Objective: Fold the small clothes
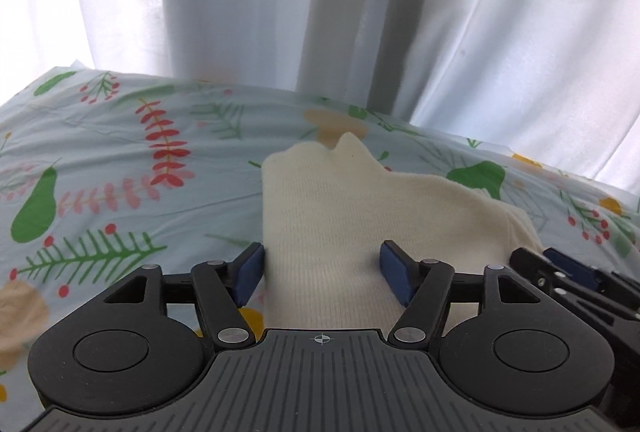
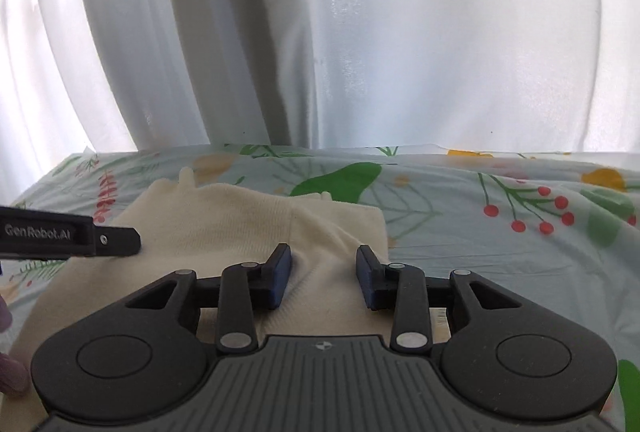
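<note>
A small cream knitted garment (image 1: 340, 216) lies folded on a floral sheet (image 1: 120, 160). In the left wrist view my left gripper (image 1: 322, 272) is open, its blue pads on either side of the garment's near part. In the right wrist view the garment (image 2: 224, 220) lies at centre left, and my right gripper (image 2: 324, 272) is open over its right portion, where the cloth bunches between the pads. The right gripper also shows at the right edge of the left wrist view (image 1: 576, 276). The left gripper's body shows at the left of the right wrist view (image 2: 68, 232).
White curtains (image 2: 360, 32) hang right behind the far edge of the bed. The floral sheet (image 2: 500, 216) stretches to the right of the garment. A bit of a hand (image 2: 8, 372) shows at the lower left of the right wrist view.
</note>
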Demonstrator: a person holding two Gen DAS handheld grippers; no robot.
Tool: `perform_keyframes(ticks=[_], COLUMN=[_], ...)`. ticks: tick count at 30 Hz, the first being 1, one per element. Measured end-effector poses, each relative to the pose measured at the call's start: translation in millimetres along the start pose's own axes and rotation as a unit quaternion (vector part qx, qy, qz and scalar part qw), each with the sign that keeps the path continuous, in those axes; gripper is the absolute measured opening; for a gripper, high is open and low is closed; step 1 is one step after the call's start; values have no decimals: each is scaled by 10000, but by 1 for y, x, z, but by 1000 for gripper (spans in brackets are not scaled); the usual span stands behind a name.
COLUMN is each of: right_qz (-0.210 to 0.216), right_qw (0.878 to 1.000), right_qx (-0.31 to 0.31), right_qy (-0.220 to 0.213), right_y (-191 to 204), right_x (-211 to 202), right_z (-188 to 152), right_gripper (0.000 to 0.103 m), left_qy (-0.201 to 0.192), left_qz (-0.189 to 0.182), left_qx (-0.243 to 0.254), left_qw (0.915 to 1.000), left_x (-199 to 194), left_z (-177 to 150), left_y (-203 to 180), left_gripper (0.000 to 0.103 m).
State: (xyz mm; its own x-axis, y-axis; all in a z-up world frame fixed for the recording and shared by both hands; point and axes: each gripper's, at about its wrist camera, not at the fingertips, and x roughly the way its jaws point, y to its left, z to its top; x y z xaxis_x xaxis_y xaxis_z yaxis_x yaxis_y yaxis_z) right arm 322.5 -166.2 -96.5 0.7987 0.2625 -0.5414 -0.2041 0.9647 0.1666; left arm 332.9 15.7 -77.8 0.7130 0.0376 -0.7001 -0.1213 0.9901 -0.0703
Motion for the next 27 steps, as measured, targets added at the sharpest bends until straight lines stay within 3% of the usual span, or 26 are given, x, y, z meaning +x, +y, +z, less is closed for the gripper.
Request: perform_keyframes(ticks=[3, 7, 11, 14, 17, 19, 21, 24, 27], right_qz=[-41, 29, -139, -37, -353, -542, -523, -491, -156], right_qw=[10000, 9998, 9997, 9996, 9992, 9984, 9975, 9951, 9915], right_qx=[32, 210, 182, 270, 134, 49, 337, 677, 1098], right_qy=[-14, 15, 37, -22, 109, 159, 326, 523, 680], right_y=[-2, -5, 6, 7, 6, 1, -10, -15, -22], right_x=[2, 1, -23, -52, -61, -59, -55, -61, -81], right_z=[-1, 0, 2, -7, -18, -22, -18, -12, -19], right_gripper=[34, 34, 38, 40, 40, 45, 49, 49, 49], left_qy=[-98, 99, 92, 244, 441, 452, 490, 570, 689], left_qz=[3, -158, -320, -553, -638, -525, -408, -345, -453], left_qx=[-111, -445, -432, -581, -479, -299, -265, -173, -144], left_qw=[9999, 9988, 9985, 9965, 9958, 9971, 9976, 9976, 9965], left_x=[7, 0, -33, -56, -63, -59, -56, -62, -72], left_z=[-6, -2, -4, -14, -27, -31, -32, -28, -31], left_y=[3, 14, 27, 41, 41, 36, 34, 33, 36], left_gripper=[76, 77, 77, 76, 77, 81, 87, 85, 84])
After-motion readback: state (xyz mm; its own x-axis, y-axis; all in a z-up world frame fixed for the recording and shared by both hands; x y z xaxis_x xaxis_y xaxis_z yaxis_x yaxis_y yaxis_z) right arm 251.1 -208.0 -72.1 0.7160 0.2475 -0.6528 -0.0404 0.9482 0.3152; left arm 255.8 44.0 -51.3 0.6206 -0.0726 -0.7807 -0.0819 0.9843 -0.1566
